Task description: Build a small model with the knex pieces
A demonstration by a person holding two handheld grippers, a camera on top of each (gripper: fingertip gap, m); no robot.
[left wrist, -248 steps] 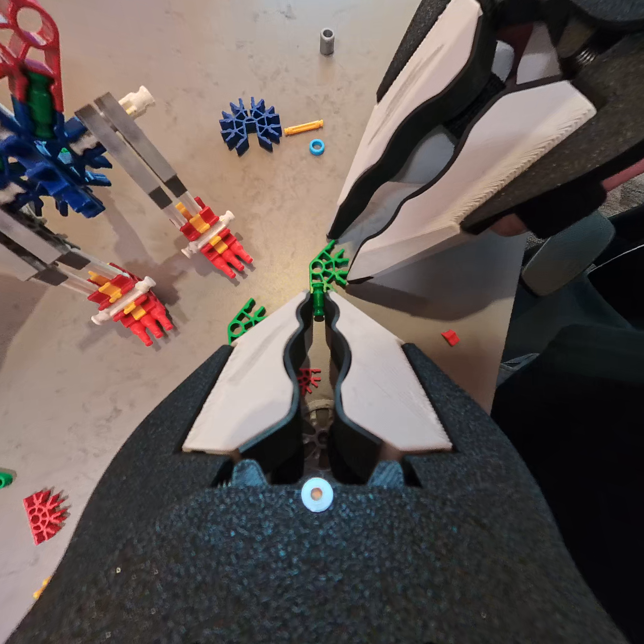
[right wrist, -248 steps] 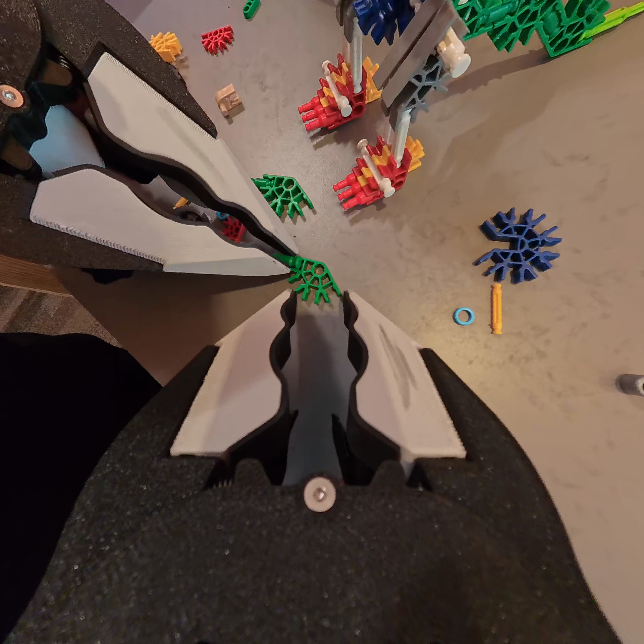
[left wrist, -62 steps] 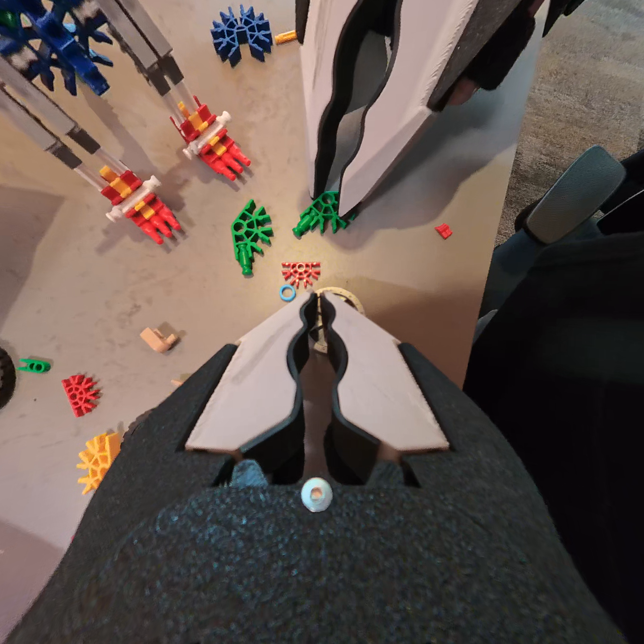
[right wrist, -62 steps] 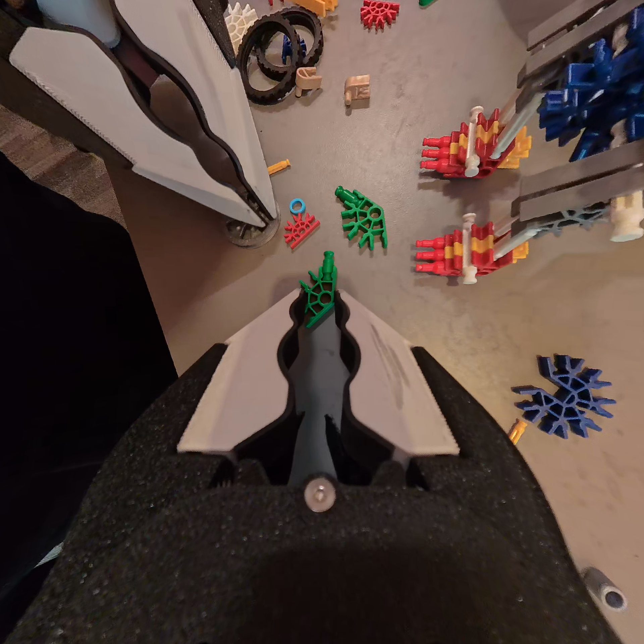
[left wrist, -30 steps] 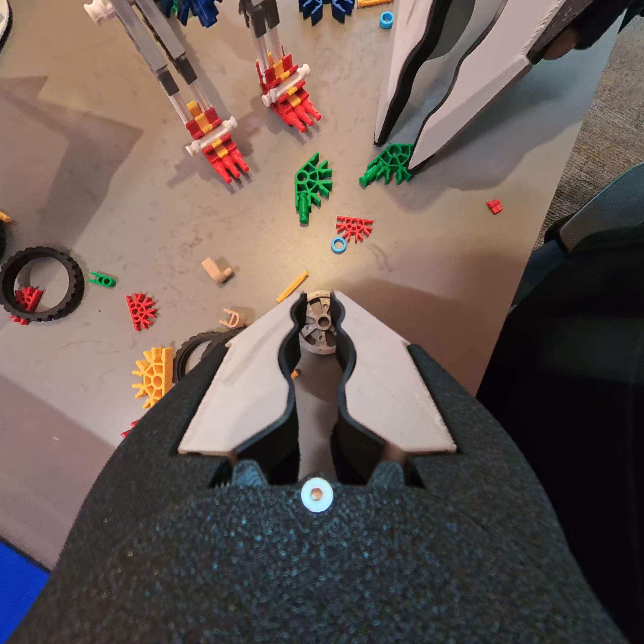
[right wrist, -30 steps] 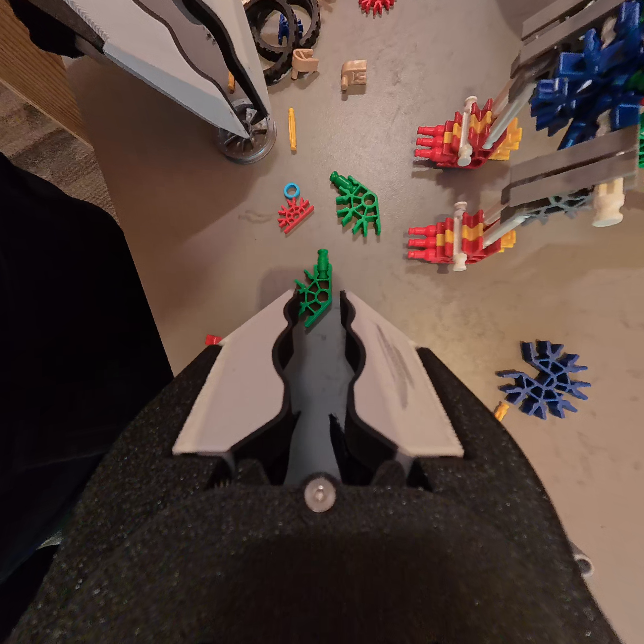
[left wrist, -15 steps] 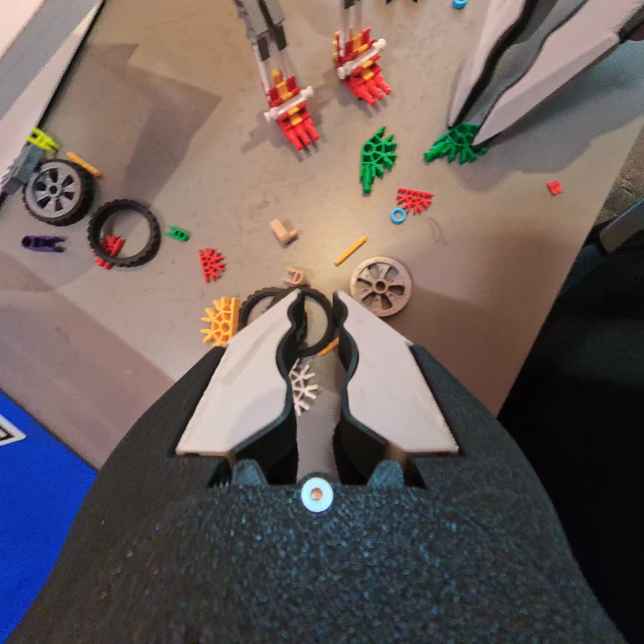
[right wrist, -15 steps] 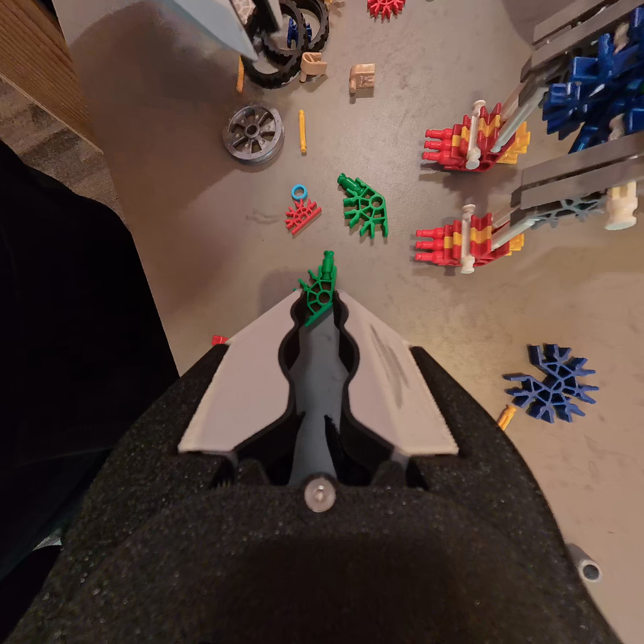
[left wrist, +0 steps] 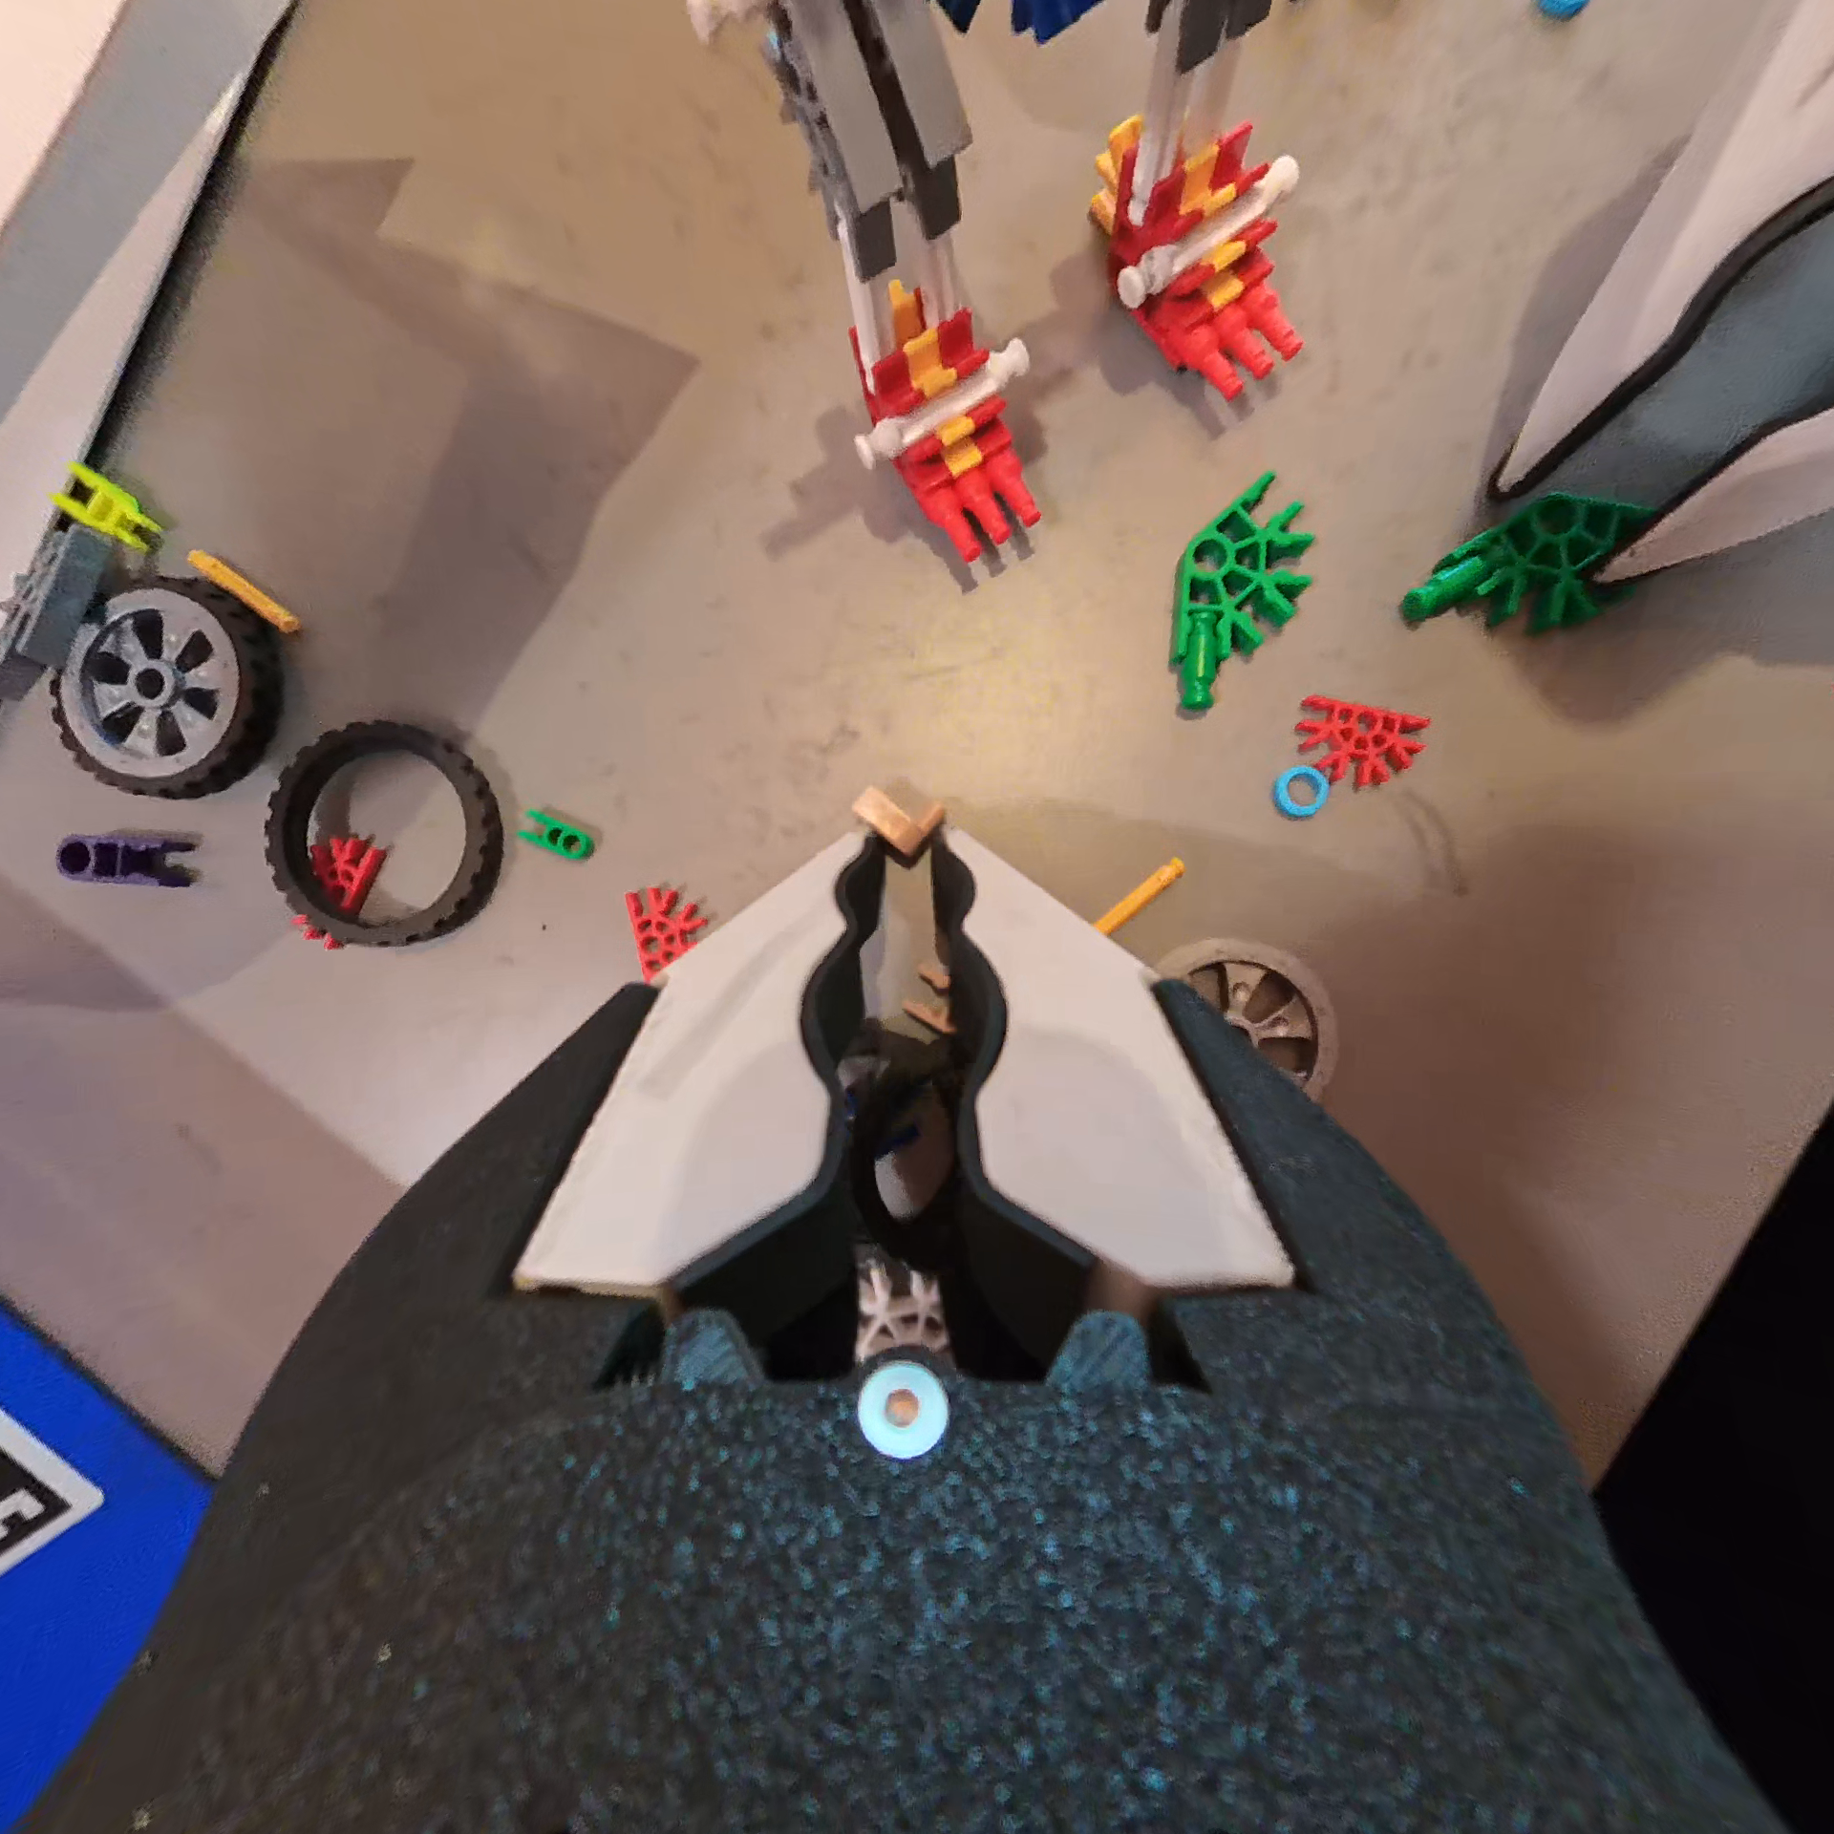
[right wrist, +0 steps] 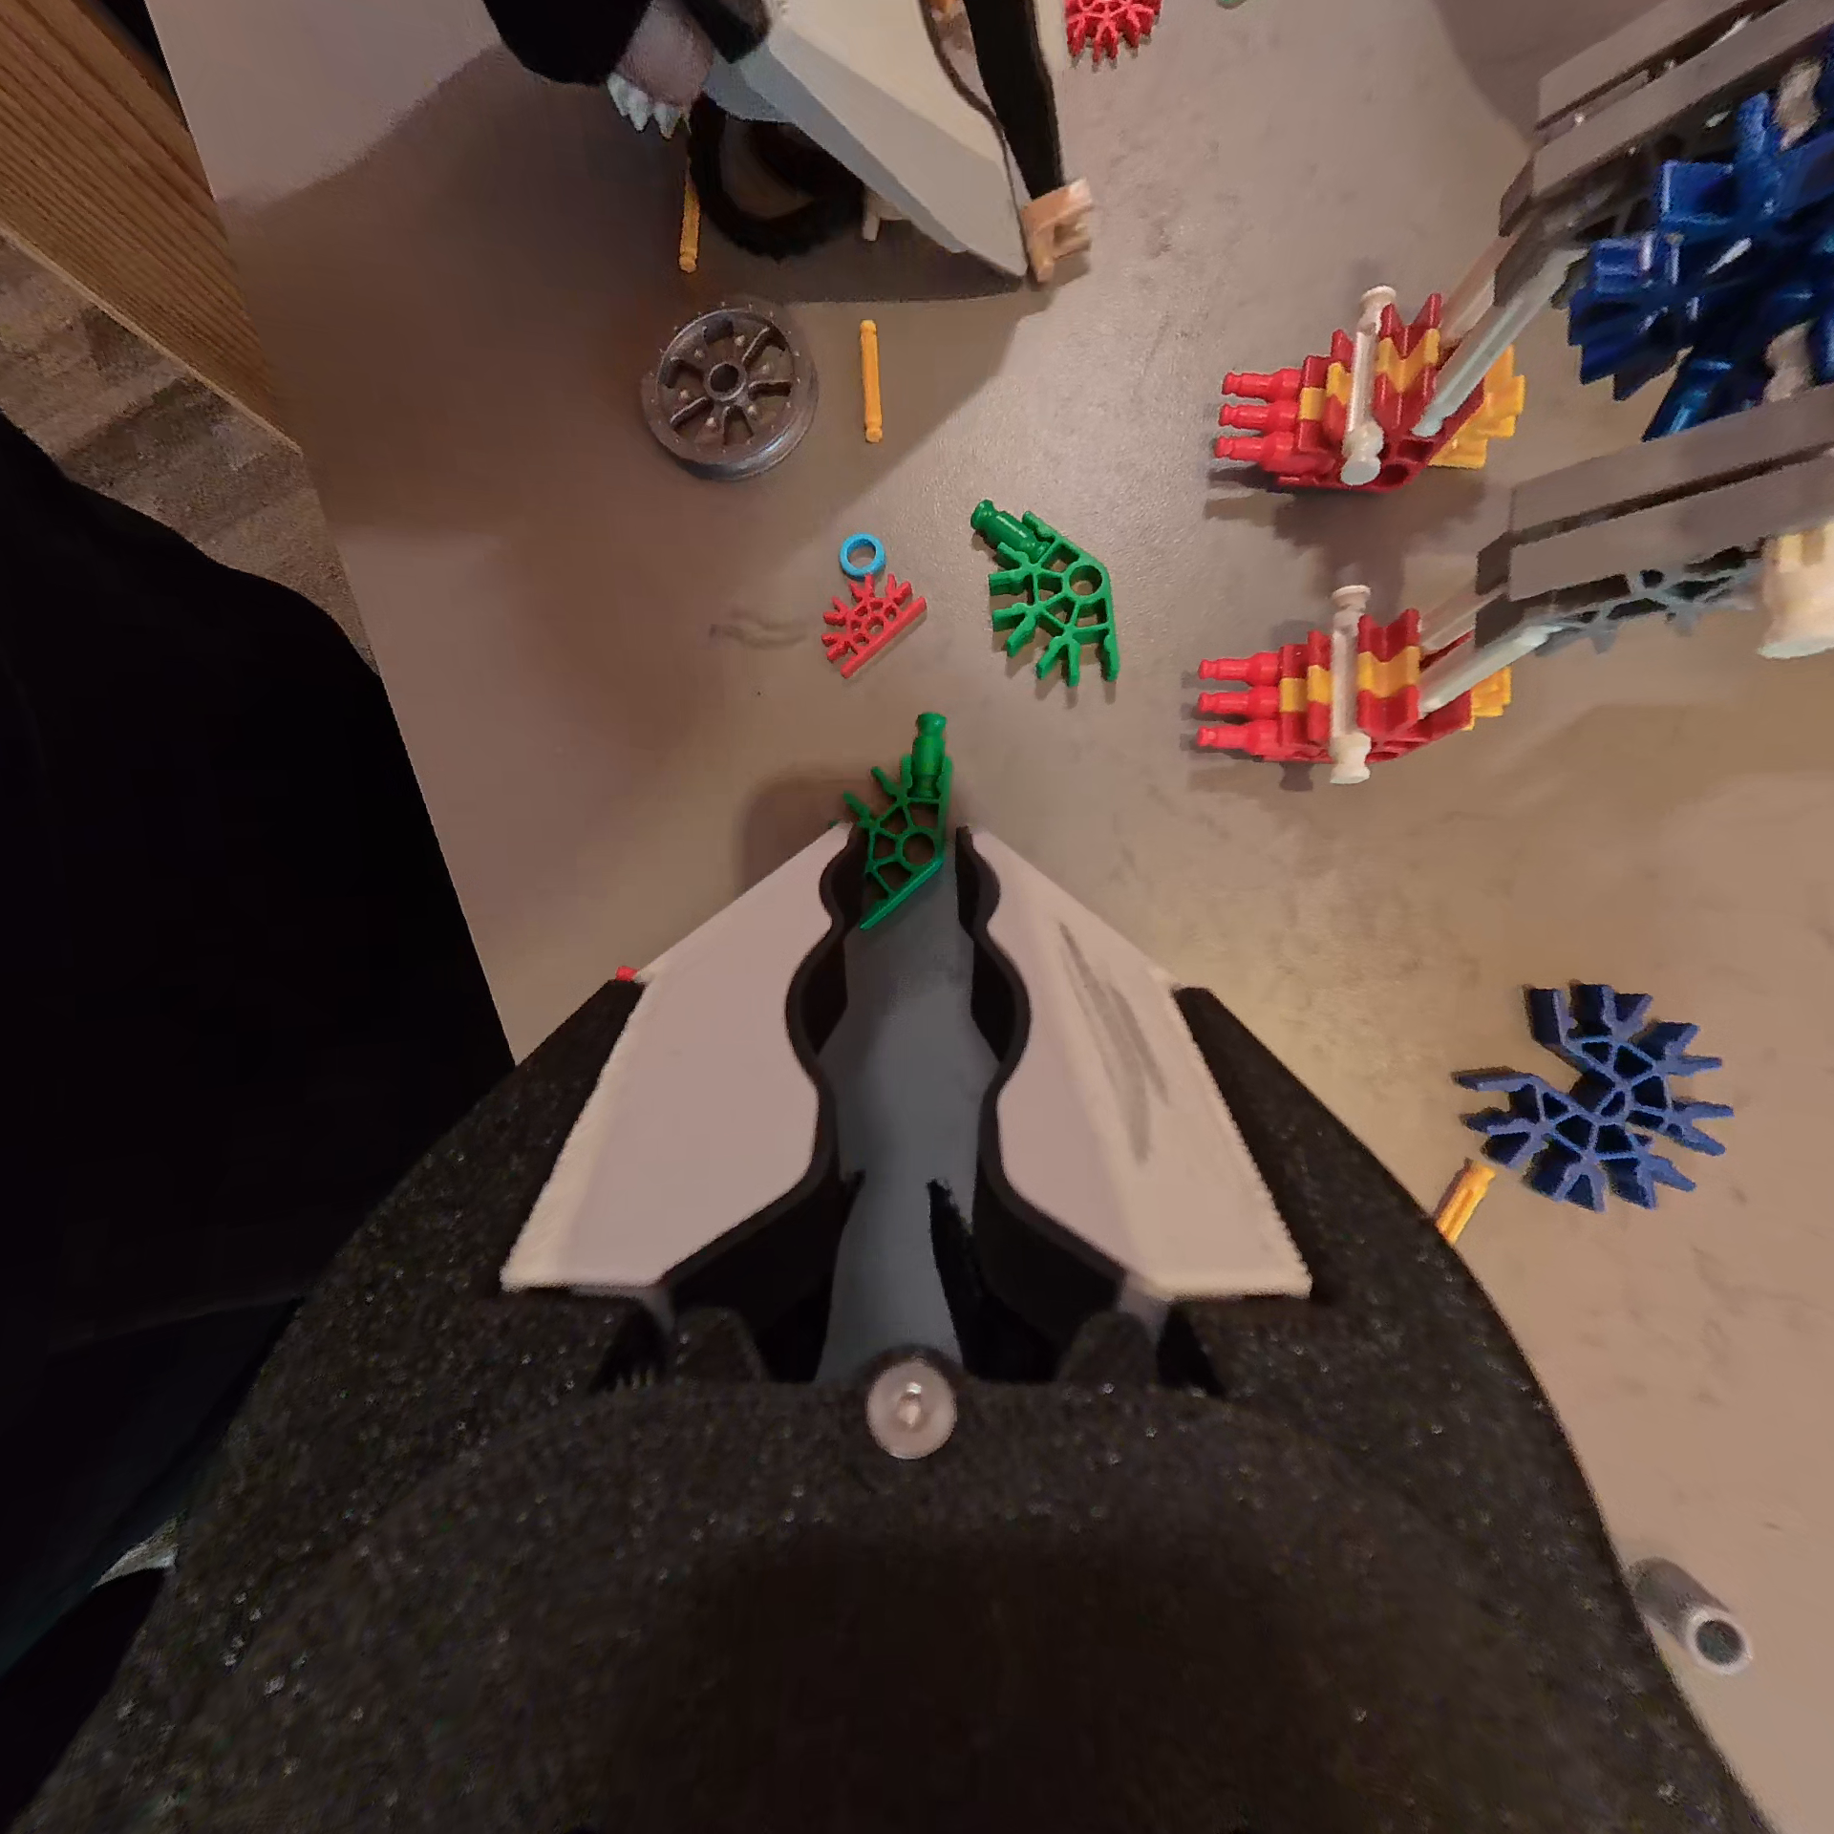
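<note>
Since half a second ago your left gripper (left wrist: 898, 844) has slid from the loose black tire to a small tan clip (left wrist: 896, 826), and its fingers now sit nearly closed with the clip pinched at their very tips, at twelve o'clock in the left wrist view. I judge it gripped, though the contact is at the last edge of the pads. Your right gripper (right wrist: 898, 844) has not shifted: its fingers are closed on a green fan-shaped connector (right wrist: 901, 839) whose short green rod points to twelve o'clock. A second green connector (right wrist: 1054, 595) lies flat on the counter (right wrist: 1290, 893) near one o'clock from those fingers, its rod aimed toward eleven, nearer your right hand than your left.
</note>
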